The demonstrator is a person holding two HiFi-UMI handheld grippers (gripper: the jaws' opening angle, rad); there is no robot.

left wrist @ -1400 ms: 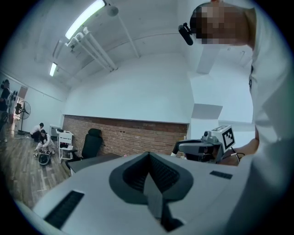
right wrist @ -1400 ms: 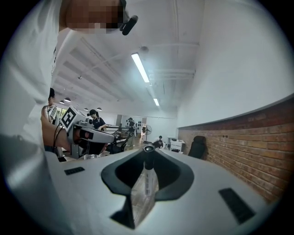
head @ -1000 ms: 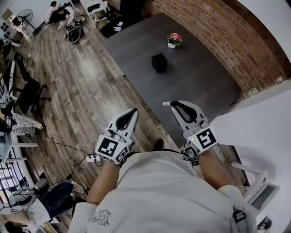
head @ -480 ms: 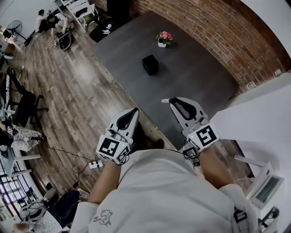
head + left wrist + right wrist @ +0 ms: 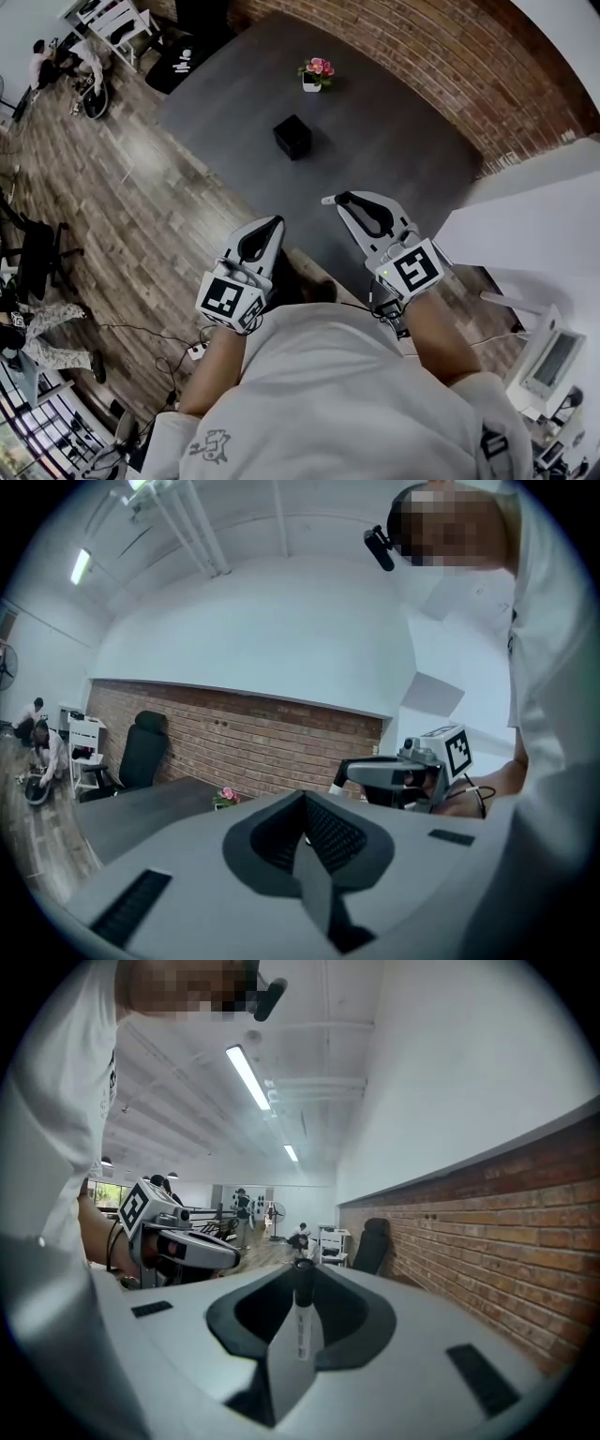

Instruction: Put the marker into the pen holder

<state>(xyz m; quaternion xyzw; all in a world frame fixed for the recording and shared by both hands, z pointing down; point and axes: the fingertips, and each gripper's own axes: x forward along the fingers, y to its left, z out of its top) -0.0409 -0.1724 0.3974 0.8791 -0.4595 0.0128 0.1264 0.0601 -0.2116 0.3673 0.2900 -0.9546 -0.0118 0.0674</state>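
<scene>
Both grippers have come forward since a second ago, and the table (image 5: 403,150) has slid left and down in the head view, so the person has closed on it.

The marker (image 5: 302,1327) is pinched crosswise near the jaw tips of the right gripper (image 5: 343,198). Its white barrel sits between the pads and its dark cap stands above them. From the head view, a short white end pokes out to the left of the tips. It hangs over the near edge of the table, not yet above the holder.

The left gripper (image 5: 275,223) rides beside it to the left, over the wooden floor. Its jaws are pressed together with nothing between them.

The pickup looks done and the carry is under way. What remains is the rest of the reach, lining the marker up over the opening, and letting it drop in.

The holder (image 5: 292,137), a small black cube, stands alone toward the far left of the table, well apart from both grippers. Its inside is too dark and small to tell what it holds. Farther still, a white pot (image 5: 313,82) has pink flowers in it.
</scene>
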